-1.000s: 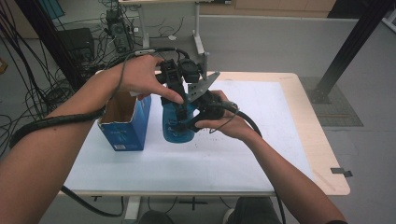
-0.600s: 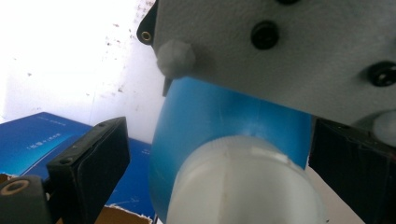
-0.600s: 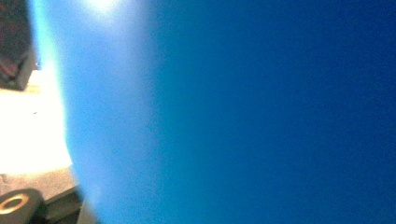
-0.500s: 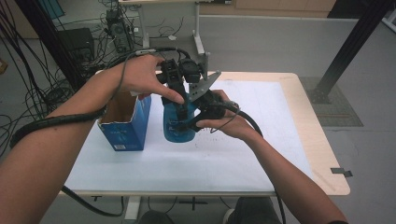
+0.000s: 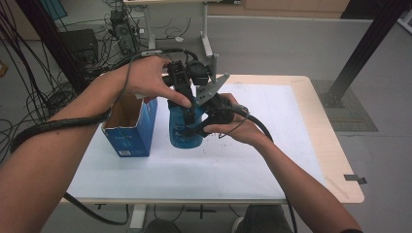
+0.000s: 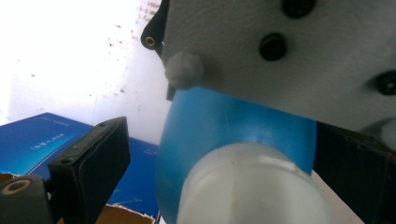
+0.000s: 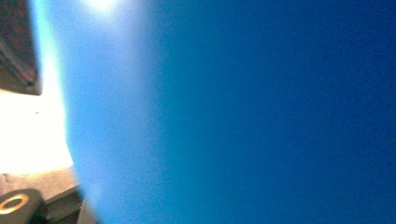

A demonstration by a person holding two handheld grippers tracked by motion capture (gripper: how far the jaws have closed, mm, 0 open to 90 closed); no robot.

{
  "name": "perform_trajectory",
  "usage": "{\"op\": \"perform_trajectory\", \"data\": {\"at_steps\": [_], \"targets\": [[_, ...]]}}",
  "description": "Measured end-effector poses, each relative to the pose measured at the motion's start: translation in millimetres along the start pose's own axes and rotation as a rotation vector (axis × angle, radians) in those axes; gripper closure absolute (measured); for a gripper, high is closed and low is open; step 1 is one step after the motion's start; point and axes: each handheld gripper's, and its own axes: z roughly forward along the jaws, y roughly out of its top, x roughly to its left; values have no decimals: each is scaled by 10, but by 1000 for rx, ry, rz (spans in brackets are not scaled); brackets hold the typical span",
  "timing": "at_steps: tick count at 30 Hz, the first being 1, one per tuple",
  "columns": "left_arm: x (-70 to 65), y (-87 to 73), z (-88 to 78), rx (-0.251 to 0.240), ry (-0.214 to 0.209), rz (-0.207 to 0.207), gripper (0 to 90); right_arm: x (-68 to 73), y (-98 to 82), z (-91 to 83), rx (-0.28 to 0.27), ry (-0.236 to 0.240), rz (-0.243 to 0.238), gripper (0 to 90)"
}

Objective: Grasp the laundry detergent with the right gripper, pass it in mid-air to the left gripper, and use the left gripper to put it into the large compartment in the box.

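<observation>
**benchrat:** So what's going on at the white table top [image 5: 252, 160]? Two claws piled onto one thing?

**gripgeek:** Pretty much. There's a rounded blue plastic bottle with a whitish cap [image 5: 183, 127] standing on the table, and both hands are on it. The right gripper [image 5: 197, 127] comes in from the side and is clamped on the bottle's body, as tight as it goes. In the right gripper view the blue wall [image 7: 233, 116] sits right up against the lens.

**benchrat:** And the left one?

**gripgeek:** The left gripper [image 5: 187, 94] is above the bottle, pointing down at the top end. In the left gripper view the white cap [image 6: 252, 186] sits between its two black jaws, with the blue shoulder [image 6: 224, 121] just beyond. The near jaw stands a little off the cap, so the jaws look spread around it, not pressing.

**benchrat:** Anything else near it?

**gripgeek:** An open blue cardboard box [image 5: 130, 127], just beside the bottle, on the far side from the right gripper. The right gripper's grey three-cornered plate [image 5: 210, 90] is right by the left claw.
</observation>
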Motion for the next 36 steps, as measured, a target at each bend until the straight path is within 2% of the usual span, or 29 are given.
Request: {"op": "perform_trajectory", "data": {"at_steps": [8,15,21,36], "targets": [[-10,4,5,2,8,12,102,19,5,-18,2,1,-9,430],[-32,12,2,-1,15,34,229,14,-1,-29,3,-7,-16,430],[-43,12,1,-2,1,44,303,18,-6,-31,-2,-7,-14,430],[-35,0,16,-5,-22,41,296,35,-6,-28,-2,-6,-22,431]]}}
